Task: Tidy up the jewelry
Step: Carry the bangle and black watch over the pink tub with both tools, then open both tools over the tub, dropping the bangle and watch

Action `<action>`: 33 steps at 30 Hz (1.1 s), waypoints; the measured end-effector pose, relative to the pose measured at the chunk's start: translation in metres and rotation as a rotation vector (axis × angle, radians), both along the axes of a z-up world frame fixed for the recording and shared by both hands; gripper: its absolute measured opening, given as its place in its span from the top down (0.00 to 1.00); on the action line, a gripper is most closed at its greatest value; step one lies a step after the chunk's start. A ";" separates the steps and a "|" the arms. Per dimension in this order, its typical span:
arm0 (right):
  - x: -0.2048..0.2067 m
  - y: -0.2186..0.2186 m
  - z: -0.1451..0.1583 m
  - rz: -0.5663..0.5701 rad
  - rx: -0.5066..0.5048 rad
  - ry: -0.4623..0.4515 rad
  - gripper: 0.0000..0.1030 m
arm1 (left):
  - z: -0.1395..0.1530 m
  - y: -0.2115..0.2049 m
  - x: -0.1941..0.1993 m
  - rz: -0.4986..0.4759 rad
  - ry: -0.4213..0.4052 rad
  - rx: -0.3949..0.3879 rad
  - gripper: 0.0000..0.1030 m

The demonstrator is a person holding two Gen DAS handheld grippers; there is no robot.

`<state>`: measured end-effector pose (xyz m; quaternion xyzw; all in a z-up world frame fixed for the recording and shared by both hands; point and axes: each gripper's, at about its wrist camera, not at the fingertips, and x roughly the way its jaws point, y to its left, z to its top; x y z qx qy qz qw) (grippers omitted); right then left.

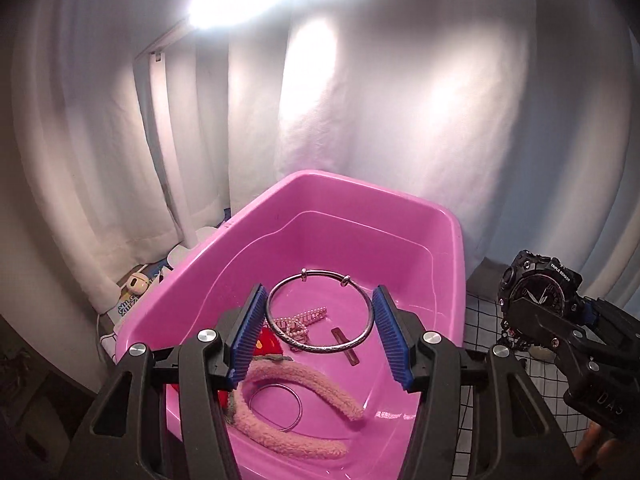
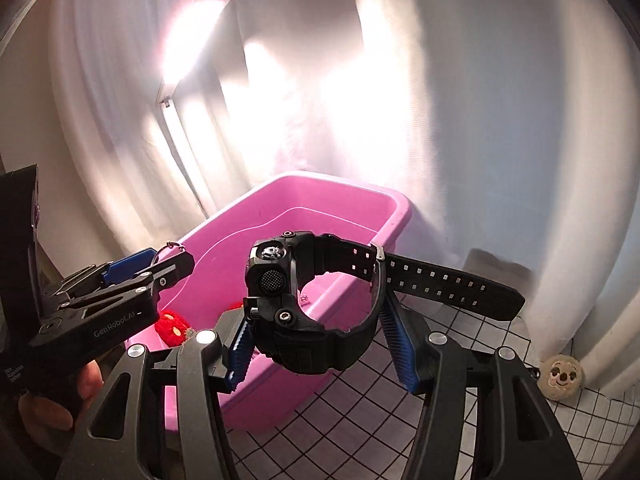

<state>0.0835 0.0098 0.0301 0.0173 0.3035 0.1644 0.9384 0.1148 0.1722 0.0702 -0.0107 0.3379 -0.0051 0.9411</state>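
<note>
A pink plastic tub [image 1: 420,240] is sitting on the table, which is wearing a white cloth with a black grid [image 2: 400,400], and it is serving as the collecting place for the jewelry: its open top is facing both grippers so pieces can be lowered straight in. Behind it a white curtain [image 1: 400,100] is hanging as a backdrop.

Inside the tub, a fuzzy pink headband [image 1: 296,436] is lying along the near floor, with a thin wire hoop [image 1: 276,408] resting within its curve. A red felt piece [image 1: 269,342] is peeking out at the left, and a pearl hair clip [image 1: 304,320] and a small flat bar clip [image 1: 344,346] are lying further in.

The left gripper [image 1: 320,336] is hovering over the tub, its blue-padded fingers [image 1: 390,336] set fairly wide yet pinching a silver bangle [image 1: 320,312] across its full width, the ring seeming poised above the tub floor for release.

The right gripper [image 2: 316,344] is approaching from the tub's right side, over the table. Its fingers [image 2: 400,352] are pressing from both sides on a chunky black watch [image 2: 296,300], gripped around the closed loop of the band so the heavy case is sitting forward and the loose strap tail [image 2: 452,284] is trailing to the right. It looks to be waiting its turn to go in.

A small beige plush face [image 2: 560,376] is resting on the table well apart from the tub.
</note>
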 end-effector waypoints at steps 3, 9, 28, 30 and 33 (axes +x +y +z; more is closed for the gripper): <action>0.016 0.026 -0.001 0.039 -0.027 0.013 0.46 | -0.005 0.023 0.008 0.034 0.014 0.003 0.49; 0.047 0.063 -0.014 0.078 -0.089 0.064 0.46 | -0.020 0.046 0.025 0.068 0.062 0.009 0.48; 0.083 0.089 -0.051 0.041 -0.234 0.155 0.46 | -0.052 0.058 0.044 0.091 0.207 0.028 0.47; 0.083 0.091 -0.051 0.035 -0.254 0.156 0.46 | -0.053 0.060 0.044 0.093 0.222 0.023 0.47; 0.086 0.095 -0.054 0.029 -0.292 0.164 0.46 | -0.052 0.061 0.043 0.102 0.217 0.055 0.32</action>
